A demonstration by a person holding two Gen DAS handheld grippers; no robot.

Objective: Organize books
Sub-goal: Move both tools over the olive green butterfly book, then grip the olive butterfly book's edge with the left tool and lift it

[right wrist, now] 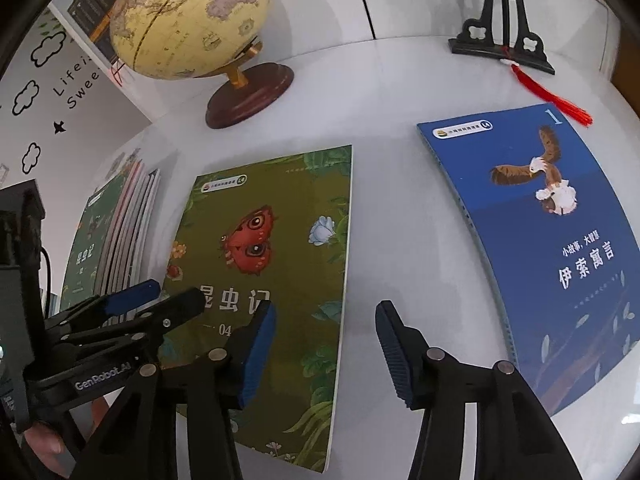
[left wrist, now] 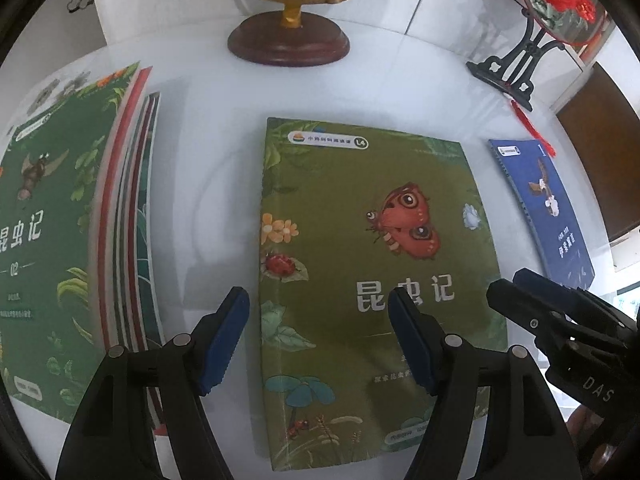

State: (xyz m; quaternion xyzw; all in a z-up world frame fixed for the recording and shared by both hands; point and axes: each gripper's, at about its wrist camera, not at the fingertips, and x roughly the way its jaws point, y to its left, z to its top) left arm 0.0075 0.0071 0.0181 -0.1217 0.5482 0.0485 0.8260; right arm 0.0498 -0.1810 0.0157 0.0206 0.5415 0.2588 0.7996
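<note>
A green book with a red butterfly [left wrist: 372,240] [right wrist: 276,260] lies flat on the white table [left wrist: 200,200]. My left gripper [left wrist: 318,300] hangs open above the book's near left part, one finger over the table and one over the cover. My right gripper [right wrist: 326,310] is open over the book's right edge, its left finger above the cover and its right finger above bare table. Neither holds anything. A stack of books [left wrist: 60,220] [right wrist: 116,232] with a green cover on top lies to the left. A blue book with an eagle [left wrist: 548,208] [right wrist: 552,240] lies to the right.
A yellow globe on a dark red wooden base [left wrist: 288,40] [right wrist: 192,20] stands behind the green book. At the back right is a black stand [left wrist: 516,68] [right wrist: 500,40] carrying a round fan with red flowers and a red tassel. A person's hand shows at the lower left of the right wrist view.
</note>
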